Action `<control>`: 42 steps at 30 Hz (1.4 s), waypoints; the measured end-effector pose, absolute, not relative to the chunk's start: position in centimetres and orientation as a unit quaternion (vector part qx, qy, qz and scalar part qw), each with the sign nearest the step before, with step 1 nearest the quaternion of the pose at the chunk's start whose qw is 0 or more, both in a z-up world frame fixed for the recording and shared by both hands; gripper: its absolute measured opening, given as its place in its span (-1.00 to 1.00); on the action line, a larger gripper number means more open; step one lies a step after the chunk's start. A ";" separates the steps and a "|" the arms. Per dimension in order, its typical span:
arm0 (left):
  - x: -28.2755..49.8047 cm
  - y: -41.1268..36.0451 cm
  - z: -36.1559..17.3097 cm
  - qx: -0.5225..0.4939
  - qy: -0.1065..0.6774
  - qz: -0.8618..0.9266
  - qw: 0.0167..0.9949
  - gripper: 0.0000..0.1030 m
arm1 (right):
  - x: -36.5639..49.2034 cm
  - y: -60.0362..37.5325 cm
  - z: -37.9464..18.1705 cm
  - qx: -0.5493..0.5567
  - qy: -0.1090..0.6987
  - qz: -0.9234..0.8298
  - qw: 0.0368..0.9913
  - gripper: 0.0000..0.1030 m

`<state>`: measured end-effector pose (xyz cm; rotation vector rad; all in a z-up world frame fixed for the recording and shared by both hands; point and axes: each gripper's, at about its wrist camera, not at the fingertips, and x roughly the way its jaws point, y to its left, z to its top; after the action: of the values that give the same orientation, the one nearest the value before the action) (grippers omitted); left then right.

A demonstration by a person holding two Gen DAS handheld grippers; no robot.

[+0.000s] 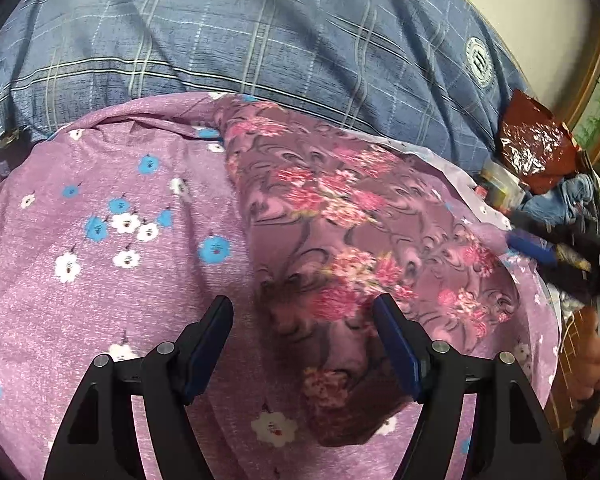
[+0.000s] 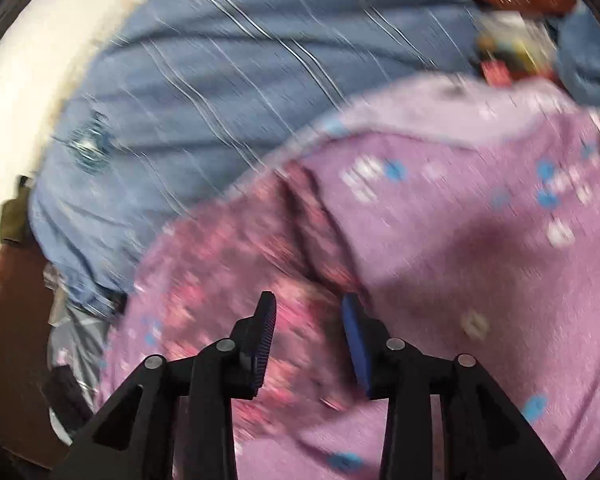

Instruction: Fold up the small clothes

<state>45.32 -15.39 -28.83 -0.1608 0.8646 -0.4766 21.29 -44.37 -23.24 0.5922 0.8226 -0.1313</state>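
Both claws released, left [image 1: 303, 312] & right [image 2: 309, 307] hovering over the floral garment [image 1: 340, 216] on the sheet [image 1: 100, 280], prob lining up a grab.

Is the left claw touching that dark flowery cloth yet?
Cannot tell. In the left wrist view the open left claw frames the flowery cloth, but looking straight along the fingers hides any gap or contact.
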 end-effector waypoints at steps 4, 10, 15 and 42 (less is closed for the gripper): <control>45.0 -17.0 -29.7 -0.032 0.425 -0.228 0.876 0.39 | 25.7 -41.6 -23.2 0.272 0.402 -0.012 0.874 -0.33; 45.5 -17.0 -31.1 -0.018 0.444 -0.231 0.866 0.43 | 34.2 -38.4 -27.7 0.278 0.479 0.020 0.832 -0.58; 45.2 -18.1 -31.3 0.036 0.427 -0.238 0.871 0.45 | 37.9 -40.5 -31.5 0.272 0.501 -0.033 0.821 -1.00; 46.5 -13.1 -28.0 -0.026 0.401 -0.242 0.883 0.38 | 38.1 -37.0 -27.6 0.272 0.486 0.048 0.830 -0.61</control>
<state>46.53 -13.06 -27.97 -0.0537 0.8337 -0.5042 38.07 -37.05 -27.61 0.5761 1.0307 0.1015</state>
